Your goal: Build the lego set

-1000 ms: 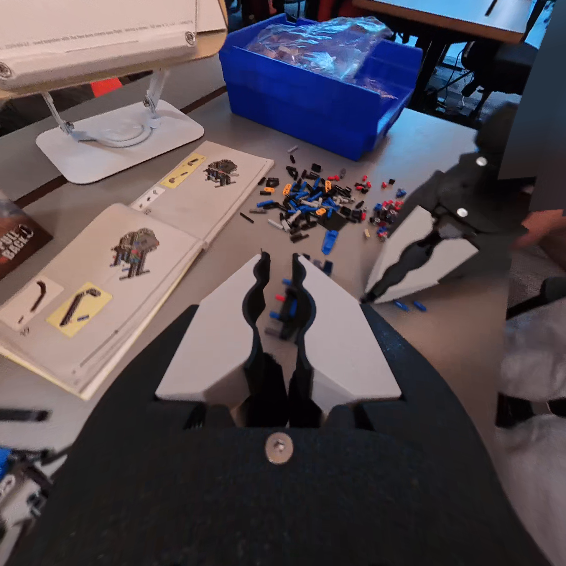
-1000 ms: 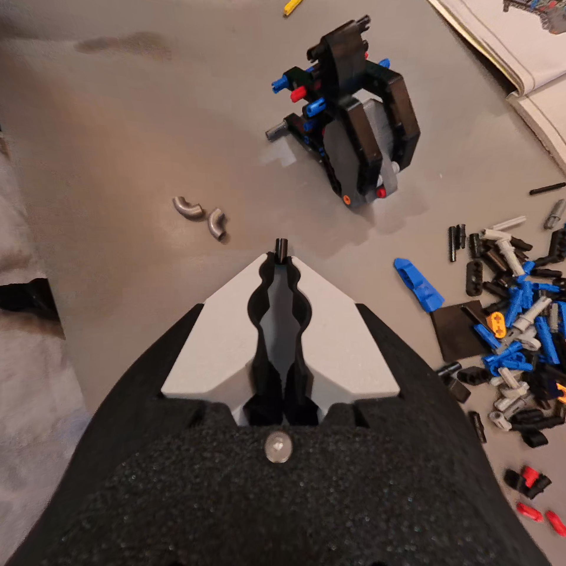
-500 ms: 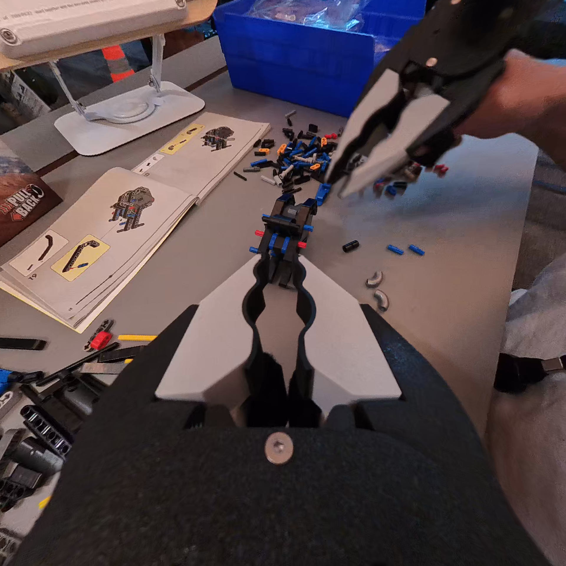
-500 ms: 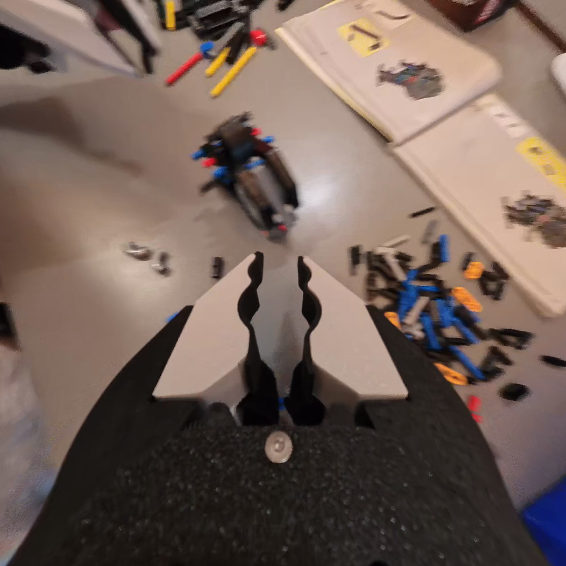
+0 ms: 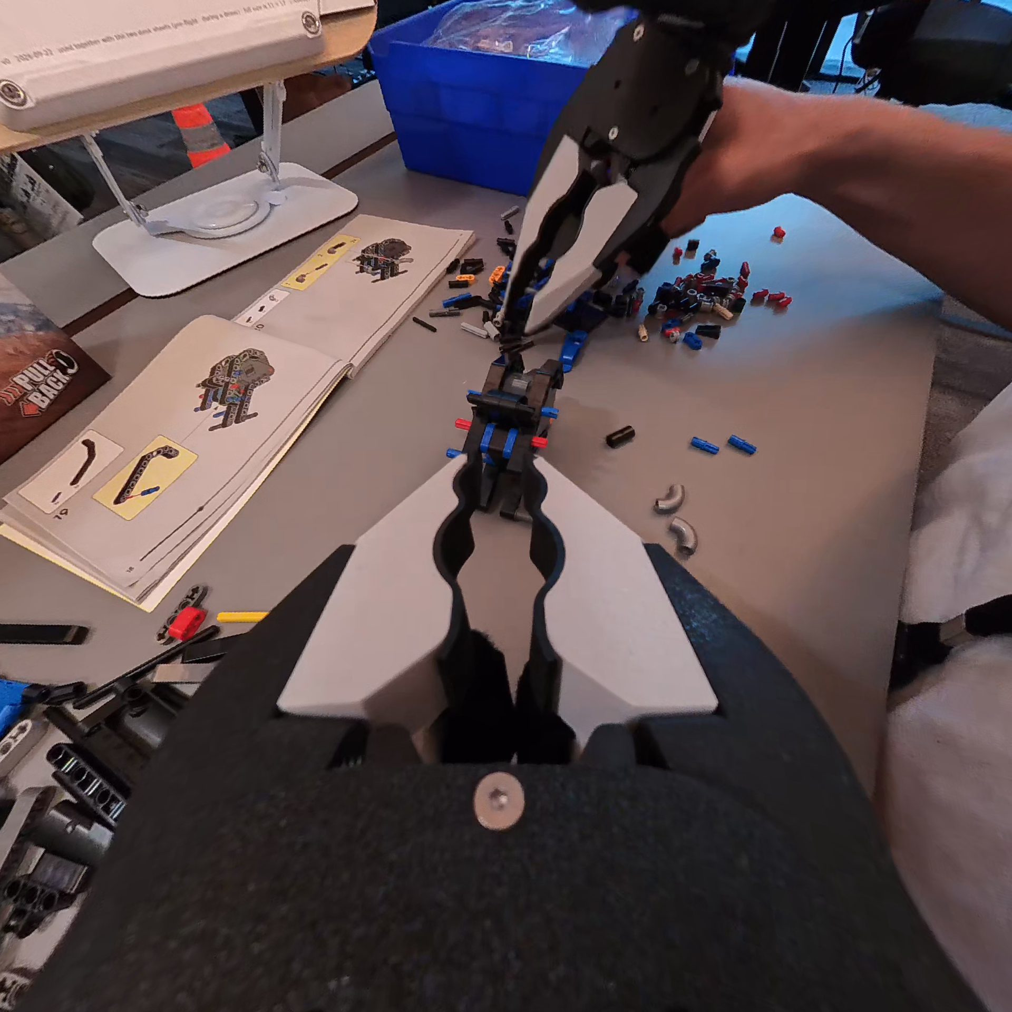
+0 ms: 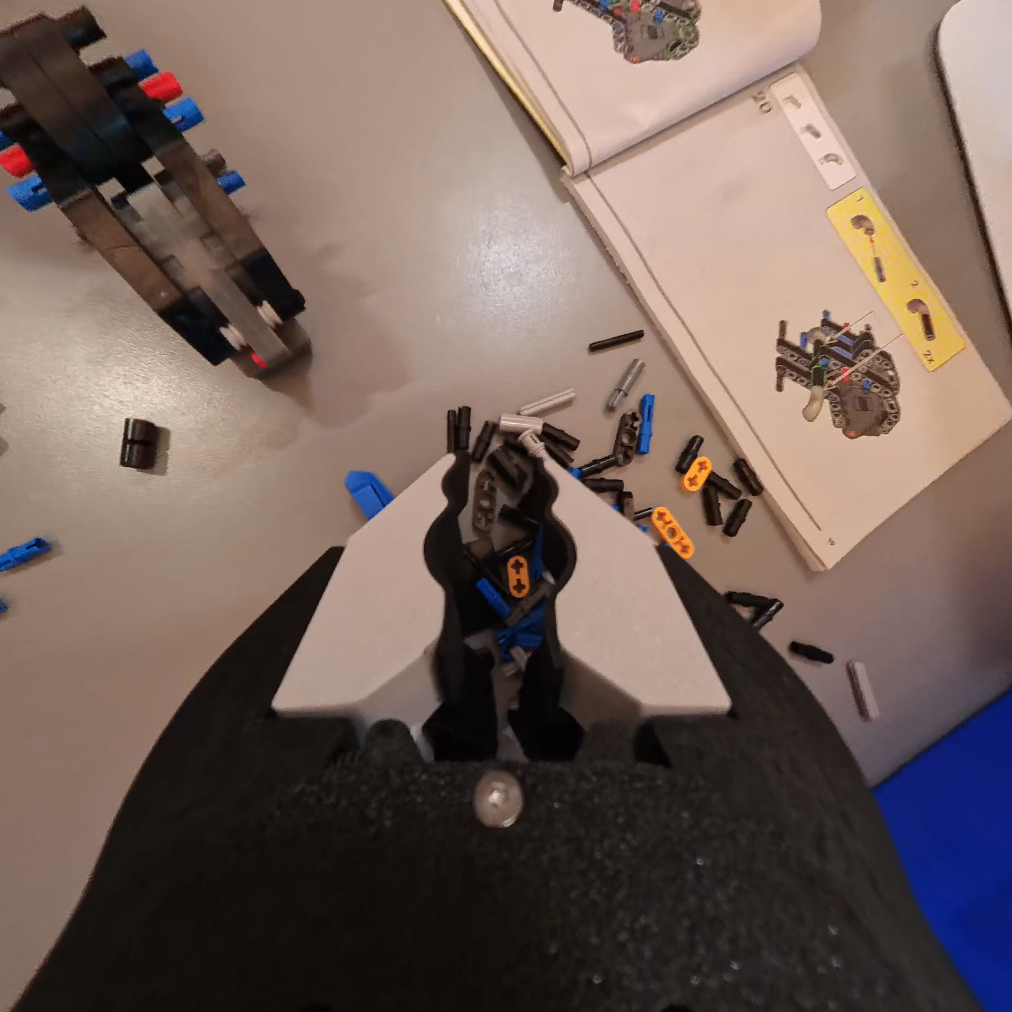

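The part-built black Lego model with blue and red pins stands on the grey table. My left gripper is open, and the model's near end sits just at and between its fingertips. The model is blurred at the top left of the right wrist view. My right gripper is open, its tips down in the pile of small black, blue, grey and orange pieces. It also shows in the left wrist view, held by a person's hand. A small black pin lies loose on the table.
The open instruction booklet lies left of the model. A blue bin and a tablet stand are behind. Two blue pins and two grey elbows lie to the right. Larger black beams lie at the near left.
My right gripper let go of the small black pin, opened and moved from beside the model to the pile. My left gripper drew back, so the model now stands at its tips.
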Demonstrator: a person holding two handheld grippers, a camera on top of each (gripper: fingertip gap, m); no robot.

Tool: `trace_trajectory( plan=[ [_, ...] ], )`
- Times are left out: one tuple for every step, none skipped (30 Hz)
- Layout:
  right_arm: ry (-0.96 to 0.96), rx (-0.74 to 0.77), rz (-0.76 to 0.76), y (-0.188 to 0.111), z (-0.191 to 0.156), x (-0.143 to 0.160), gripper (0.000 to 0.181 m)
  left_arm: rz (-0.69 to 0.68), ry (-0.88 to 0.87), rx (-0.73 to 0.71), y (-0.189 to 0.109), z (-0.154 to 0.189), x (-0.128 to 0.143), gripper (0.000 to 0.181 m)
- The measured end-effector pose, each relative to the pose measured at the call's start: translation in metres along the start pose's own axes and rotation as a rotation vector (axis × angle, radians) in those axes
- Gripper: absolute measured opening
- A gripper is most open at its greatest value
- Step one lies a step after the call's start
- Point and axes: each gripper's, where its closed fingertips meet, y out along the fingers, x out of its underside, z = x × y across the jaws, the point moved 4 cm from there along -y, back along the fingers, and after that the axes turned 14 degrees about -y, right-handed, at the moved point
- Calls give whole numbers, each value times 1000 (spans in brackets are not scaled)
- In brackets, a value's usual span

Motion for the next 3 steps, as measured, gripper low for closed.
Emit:
trace_trajectory(
  plan=[
    [-6,6,15,-2,1,-2,23,-6,3,-1,1,-1,1,13],
    [-15,-3,28,-4,-1,-4,20,-9,6,-4,1,-2,1,13],
    [-23,-15,27,-4,-2,-4,19,-10,7,-3,1,-2,1,13]
  ],
)
